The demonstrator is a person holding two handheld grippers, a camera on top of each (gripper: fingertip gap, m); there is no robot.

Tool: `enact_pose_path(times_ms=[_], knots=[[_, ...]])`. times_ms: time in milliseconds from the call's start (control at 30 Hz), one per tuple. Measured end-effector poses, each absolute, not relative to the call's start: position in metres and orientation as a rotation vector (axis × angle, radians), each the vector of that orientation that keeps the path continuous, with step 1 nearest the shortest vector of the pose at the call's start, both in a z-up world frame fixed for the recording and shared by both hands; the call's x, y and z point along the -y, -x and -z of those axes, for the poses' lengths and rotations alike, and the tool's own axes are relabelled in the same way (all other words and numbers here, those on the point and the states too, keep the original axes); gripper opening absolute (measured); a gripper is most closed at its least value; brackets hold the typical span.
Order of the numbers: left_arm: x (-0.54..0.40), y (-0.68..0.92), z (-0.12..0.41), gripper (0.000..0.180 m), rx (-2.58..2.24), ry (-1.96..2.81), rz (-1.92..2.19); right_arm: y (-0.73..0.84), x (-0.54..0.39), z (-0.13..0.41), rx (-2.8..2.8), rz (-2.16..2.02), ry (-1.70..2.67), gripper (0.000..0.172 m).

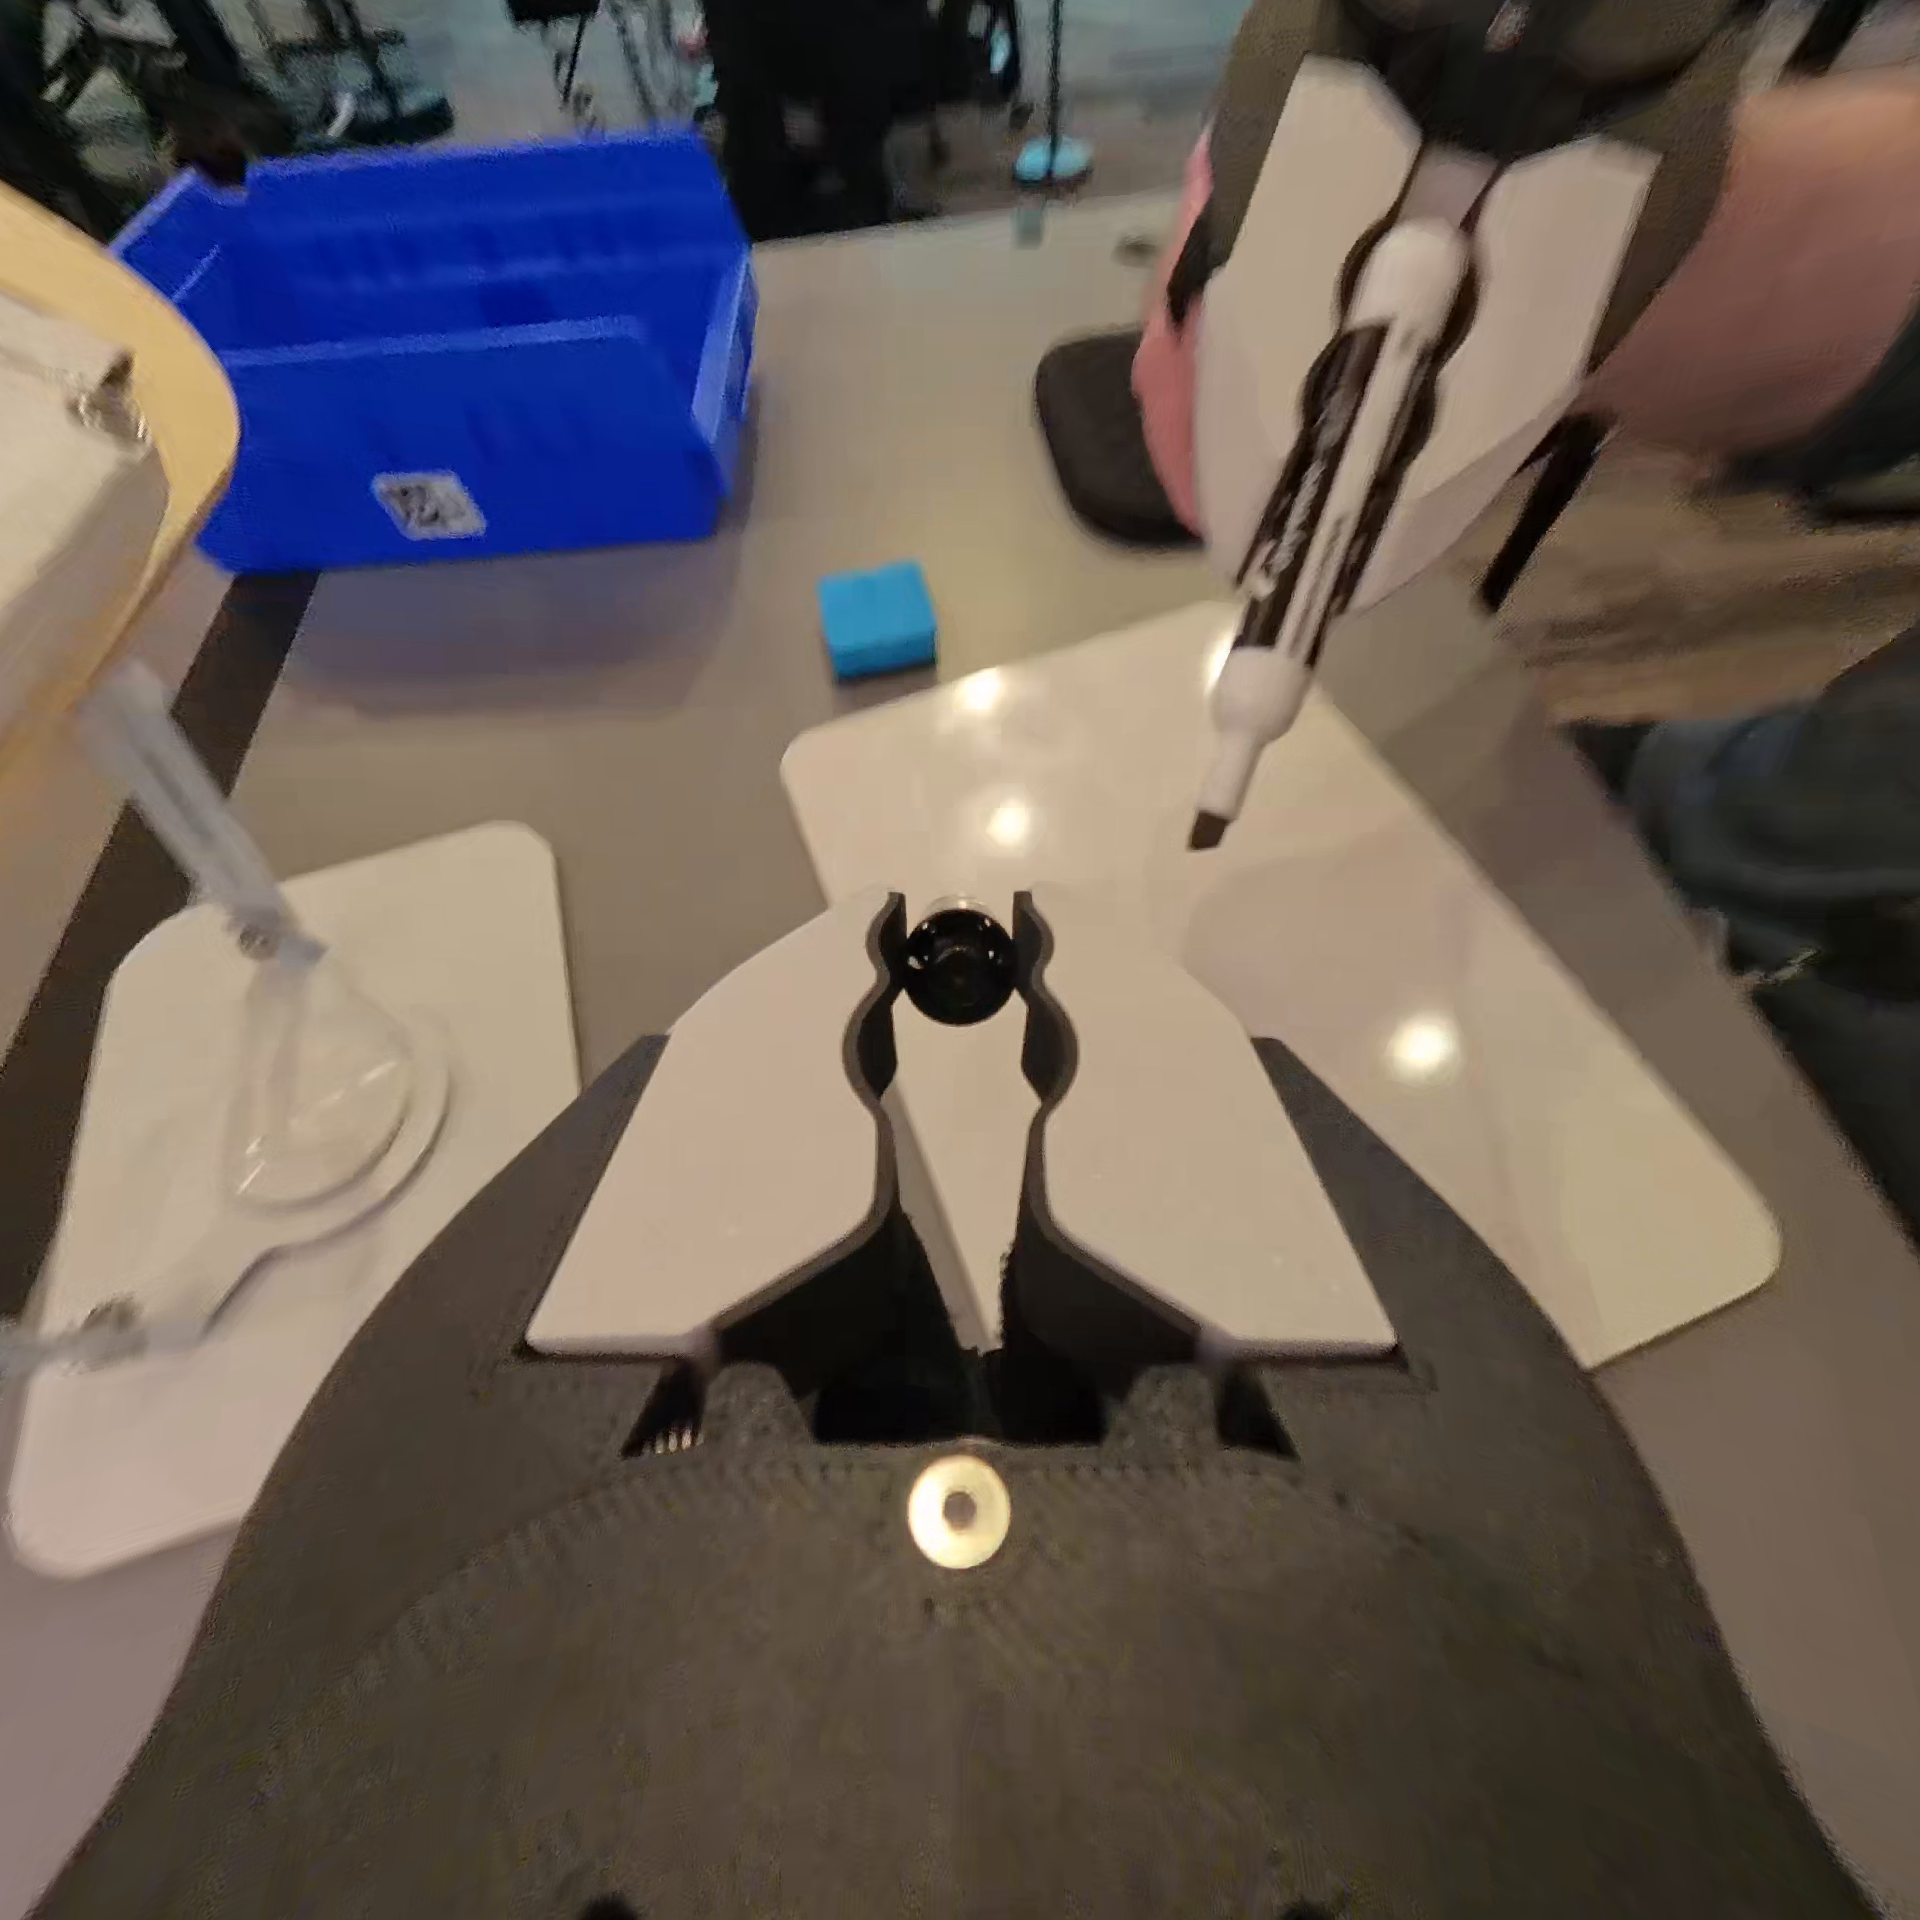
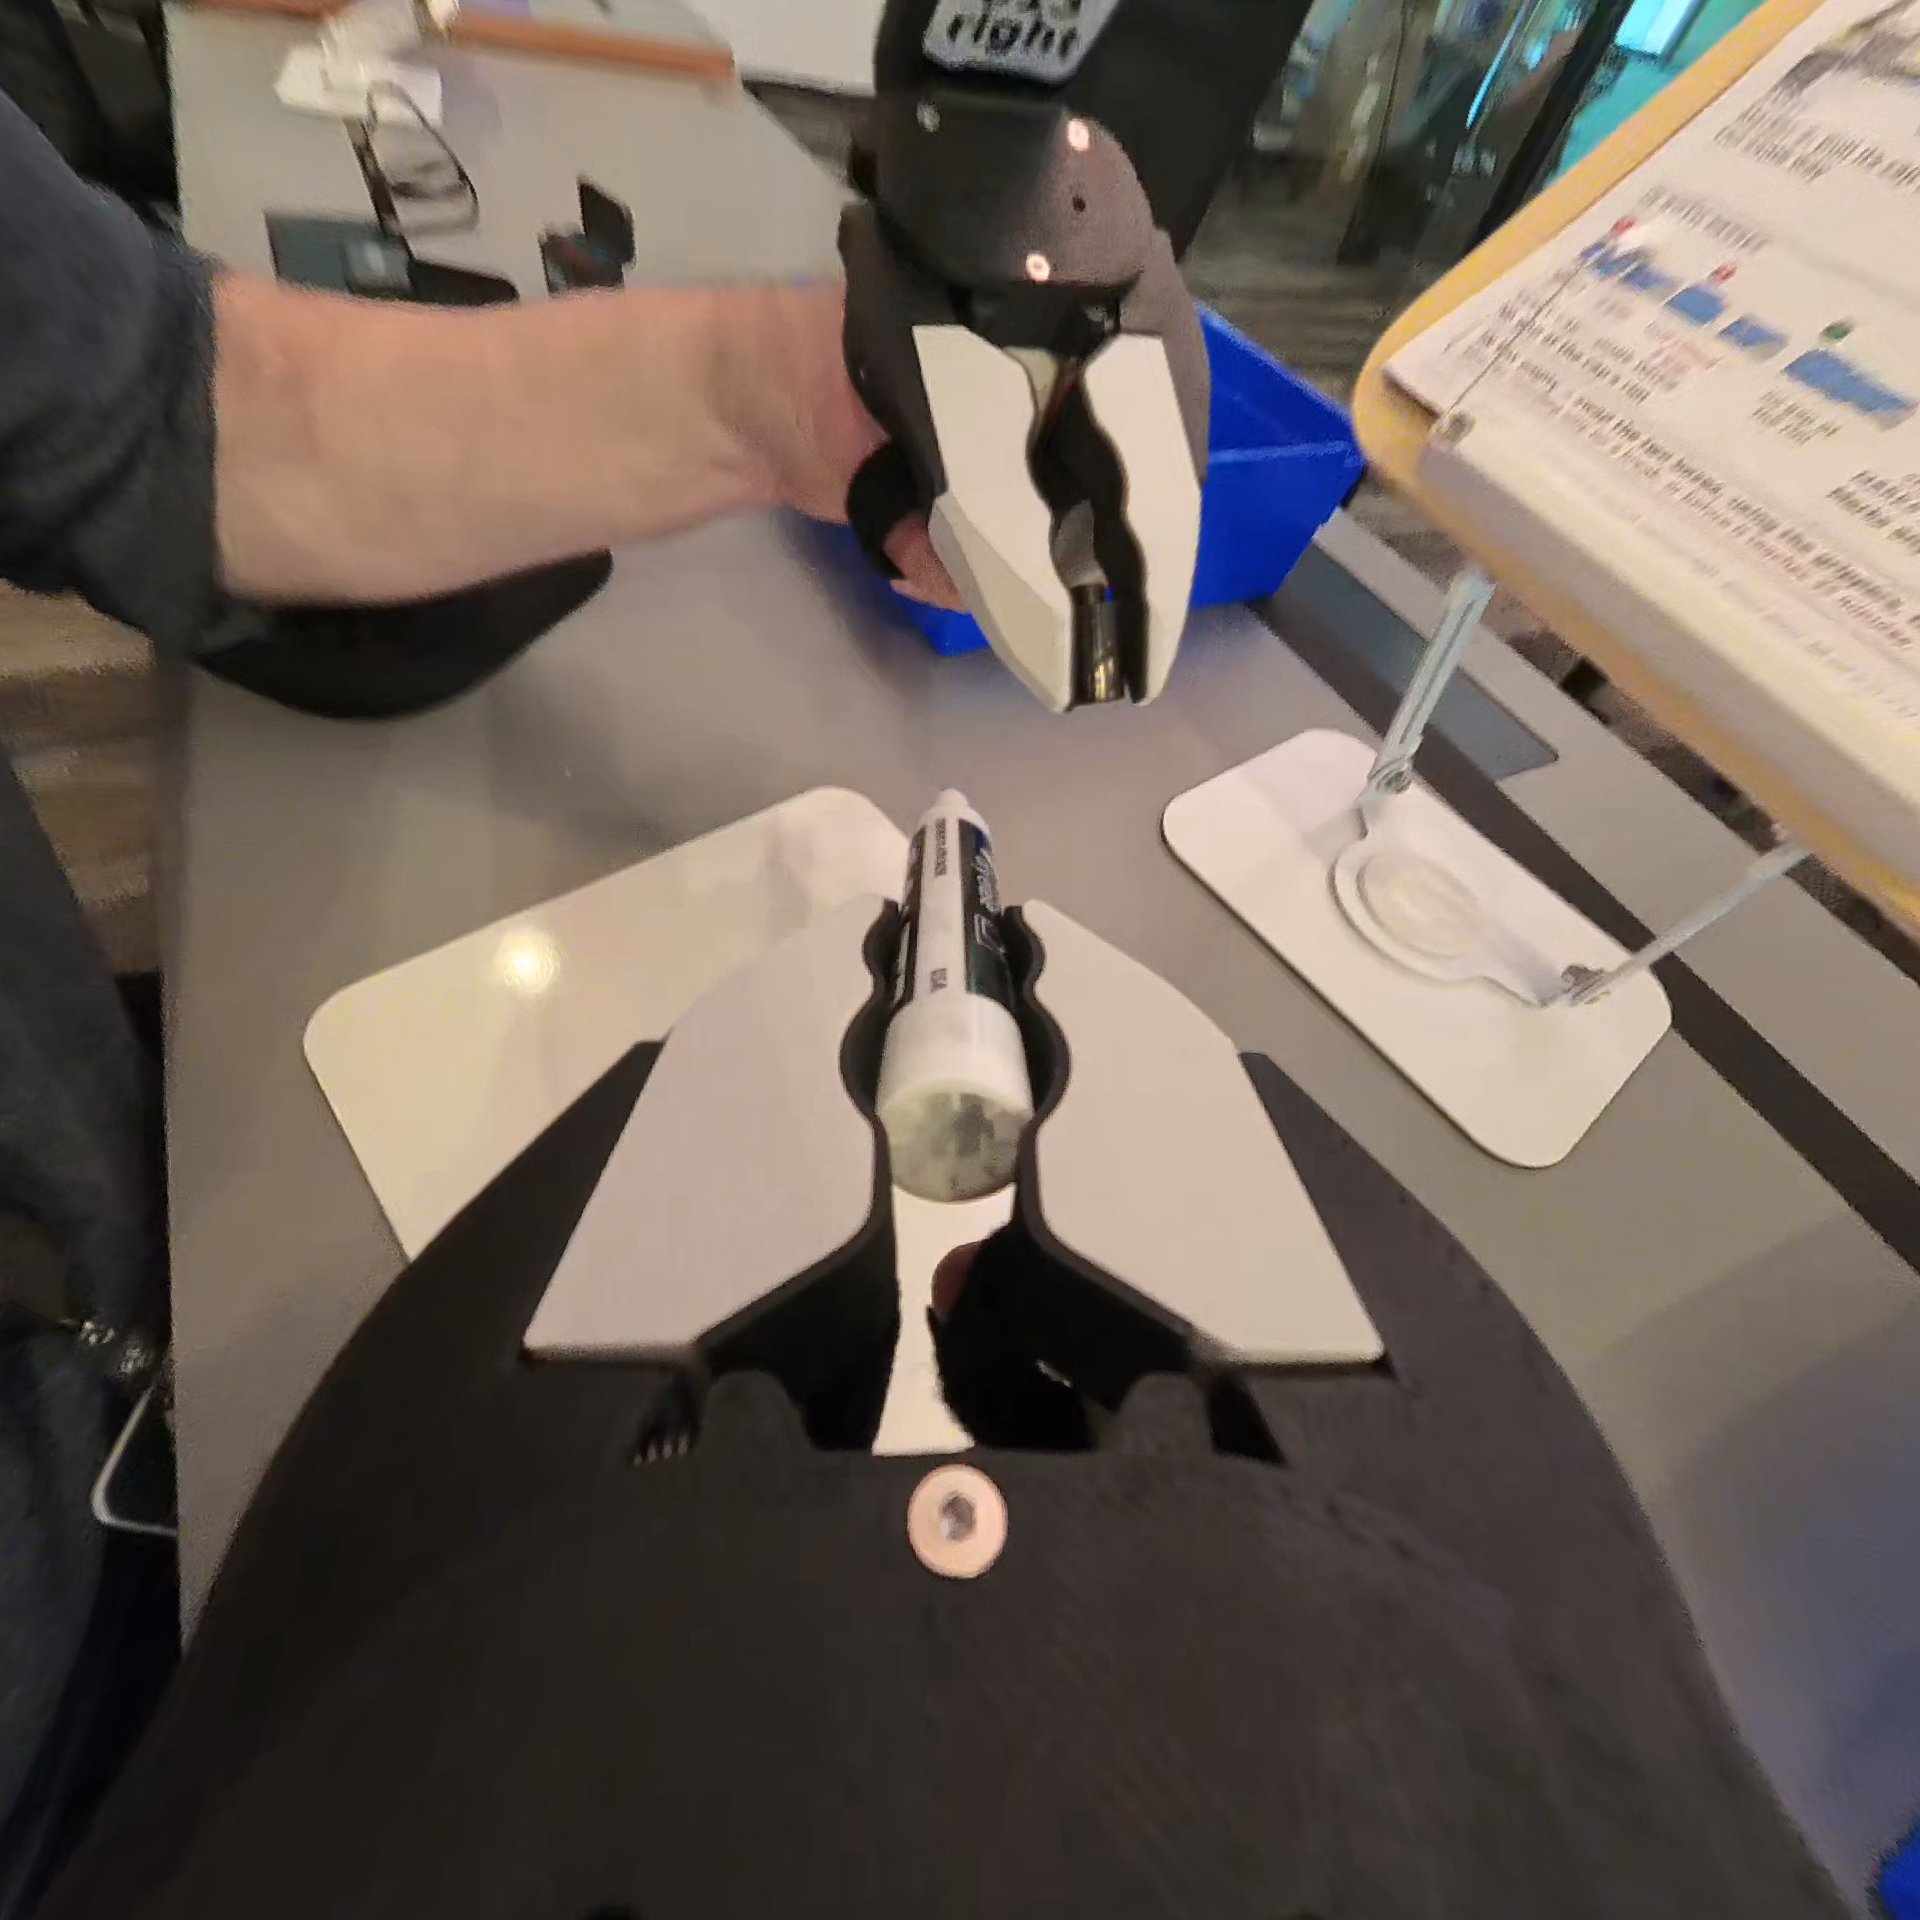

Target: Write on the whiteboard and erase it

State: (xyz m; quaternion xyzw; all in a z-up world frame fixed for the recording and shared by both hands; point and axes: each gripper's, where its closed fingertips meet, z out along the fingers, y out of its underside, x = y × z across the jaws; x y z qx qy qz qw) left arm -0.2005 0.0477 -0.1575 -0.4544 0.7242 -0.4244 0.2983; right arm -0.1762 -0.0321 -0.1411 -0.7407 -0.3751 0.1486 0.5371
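Note:
The white whiteboard (image 1: pixel 1351 1039) lies flat on the grey table and its surface looks blank; it also shows in the right wrist view (image 2: pixel 499 1018). My right gripper (image 2: pixel 956 920) is shut on a black-and-white marker (image 2: pixel 961 997). In the left wrist view the marker (image 1: pixel 1314 499) is uncapped and tilted, with its dark tip (image 1: pixel 1210 826) just above the board's far part. My left gripper (image 1: pixel 956 914) is shut on the marker's black cap (image 1: pixel 954 964), above the board's near edge. The right wrist view shows the left gripper (image 2: pixel 1101 686) with the cap (image 2: pixel 1096 649) between its tips.
A blue eraser block (image 1: pixel 878 618) lies on the table beyond the board. A blue bin (image 1: pixel 468 343) stands at the back left. A white stand base (image 1: pixel 312 1039) with a clear arm holding a paper sheet (image 2: pixel 1714 343) is left of the board. A black pad (image 1: pixel 1101 436) lies behind. Spacing between my two grippers at the tips: around 9 cm.

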Motion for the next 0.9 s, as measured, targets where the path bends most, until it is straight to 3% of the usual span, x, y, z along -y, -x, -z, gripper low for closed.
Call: enact_pose_path(times_ms=[33,433,900], knots=[[-0.052,0.206,0.166,0.020,-1.951,1.221,1.074,0.181,0.030,0.148,0.904,-0.346,1.795,0.020],[-0.061,0.277,0.261,0.020,-2.239,1.394,0.990,0.226,0.005,0.206,1.092,-0.194,2.092,0.020],[-0.060,0.282,0.290,0.019,-2.330,1.422,0.923,0.242,-0.014,0.228,1.247,-0.130,2.275,0.020]])
